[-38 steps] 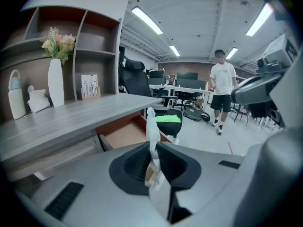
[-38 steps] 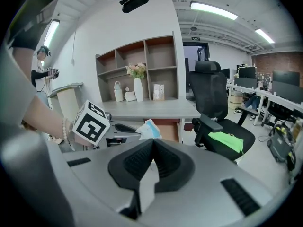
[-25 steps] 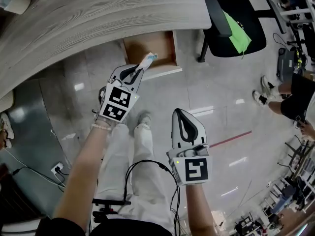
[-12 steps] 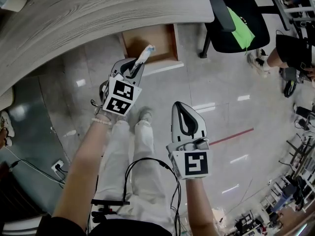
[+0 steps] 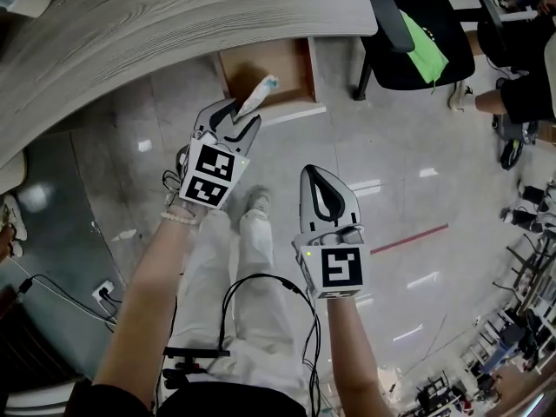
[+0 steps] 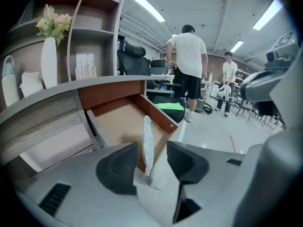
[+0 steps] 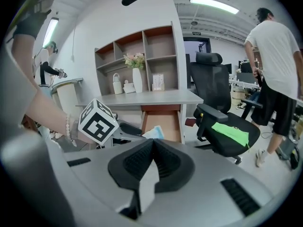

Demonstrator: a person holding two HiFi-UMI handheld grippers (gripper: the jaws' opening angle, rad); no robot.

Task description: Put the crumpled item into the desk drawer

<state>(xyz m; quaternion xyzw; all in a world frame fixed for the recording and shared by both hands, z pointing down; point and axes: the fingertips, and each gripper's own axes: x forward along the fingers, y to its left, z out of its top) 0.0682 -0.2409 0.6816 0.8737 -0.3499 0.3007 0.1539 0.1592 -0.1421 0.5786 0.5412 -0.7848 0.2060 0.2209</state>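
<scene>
The crumpled item (image 5: 258, 94), a pale white and blue wad, stands upright between the jaws of my left gripper (image 5: 239, 111), just over the front edge of the open desk drawer (image 5: 276, 69). In the left gripper view the item (image 6: 147, 143) rises in the gap of the left gripper (image 6: 151, 157). These jaws are opening, and neither pad presses on the item. The drawer's brown floor (image 6: 120, 124) lies bare beyond. My right gripper (image 5: 320, 174) hangs shut and empty over the floor, nearer to me. From the right gripper (image 7: 154, 157) the item (image 7: 154, 132) shows in front of the drawer (image 7: 163, 119).
A grey wood-grain desk (image 5: 174, 24) runs above the drawer. To the drawer's right is a black office chair (image 5: 417, 42) with a green cloth on its seat. People stand at the far right (image 5: 521, 94). My legs (image 5: 234, 268) and a black cable are below the grippers.
The left gripper's jaws have spread apart from around the crumpled item, and it has shifted slightly. The right gripper has hardly moved.
</scene>
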